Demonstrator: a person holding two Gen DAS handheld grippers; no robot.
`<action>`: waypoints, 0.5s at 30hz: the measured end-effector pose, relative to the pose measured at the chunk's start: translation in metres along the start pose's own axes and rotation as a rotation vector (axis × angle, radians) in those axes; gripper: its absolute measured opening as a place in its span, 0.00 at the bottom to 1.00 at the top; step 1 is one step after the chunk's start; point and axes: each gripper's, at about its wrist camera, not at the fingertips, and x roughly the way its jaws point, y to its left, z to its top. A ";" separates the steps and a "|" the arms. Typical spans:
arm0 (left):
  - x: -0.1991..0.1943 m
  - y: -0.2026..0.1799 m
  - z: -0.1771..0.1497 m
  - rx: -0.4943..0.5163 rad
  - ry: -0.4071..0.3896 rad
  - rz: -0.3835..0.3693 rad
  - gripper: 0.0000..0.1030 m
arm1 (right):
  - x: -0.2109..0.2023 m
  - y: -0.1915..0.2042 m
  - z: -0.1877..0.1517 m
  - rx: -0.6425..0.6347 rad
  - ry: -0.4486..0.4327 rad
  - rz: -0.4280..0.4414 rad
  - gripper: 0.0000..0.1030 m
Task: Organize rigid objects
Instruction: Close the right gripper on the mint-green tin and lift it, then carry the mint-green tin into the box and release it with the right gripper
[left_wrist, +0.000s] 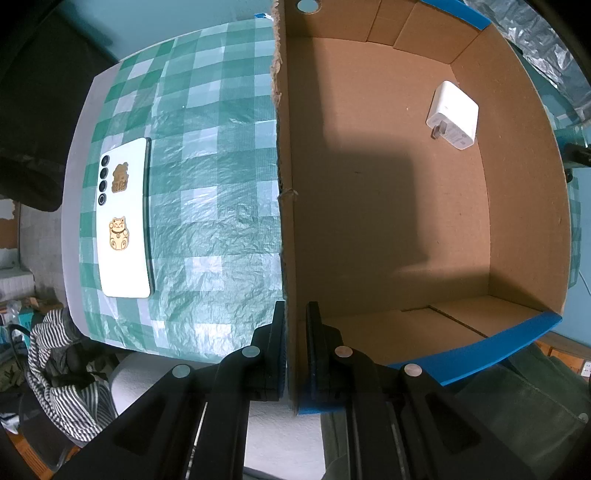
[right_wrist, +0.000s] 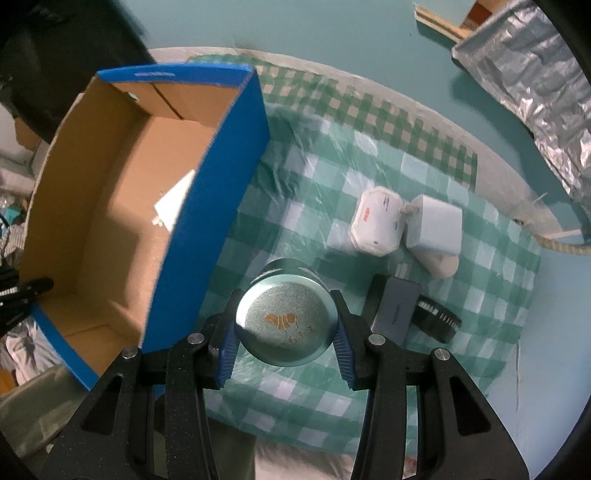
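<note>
Beside the blue outer wall of the cardboard box (right_wrist: 207, 206), above the checked cloth (right_wrist: 406, 177) that covers the counter, the right gripper (right_wrist: 284, 332) holds a round teal tin (right_wrist: 286, 321) with a gold figure on its lid. Its blue pads press the tin's sides from left and right, and the tin sits squarely between them with its lid facing the camera. The tin looks to be clear of the cloth, though the pictures do not settle this.

The step in hand, as I judge it, is carrying the tin to the box. The next move calls for lifting it high enough to clear the blue wall, taking it across over the brown floor of the box, lowering it and only then letting go. The wall stands just beside the tin, so the path is short, but the rim could catch the tin's base if it travels too low.

The left gripper (left_wrist: 295, 347) is clamped on the near wall of the box, one finger outside and one inside, close to the box's near corner, apparently steadying it. Inside the box a white charger (left_wrist: 453, 115) already lies toward the far corner.

Several things are not yet packed. Toward the counter's far edge lie a white adapter (right_wrist: 376, 229) and a white plug block (right_wrist: 436, 229), touching each other. Nearer the tin are a grey hub (right_wrist: 397, 310) and a black round part (right_wrist: 439, 323). On the other side of the box, a white phone (left_wrist: 125, 218) lies face down near the counter's edge.
</note>
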 end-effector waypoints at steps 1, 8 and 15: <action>0.000 0.000 0.000 -0.001 -0.001 -0.001 0.09 | -0.003 0.002 0.002 -0.004 -0.003 0.002 0.43; -0.001 0.001 -0.001 0.000 -0.004 -0.004 0.09 | -0.024 0.012 0.014 -0.036 -0.024 0.010 0.43; -0.002 0.002 -0.002 0.000 -0.006 -0.005 0.09 | -0.041 0.025 0.028 -0.070 -0.044 0.018 0.43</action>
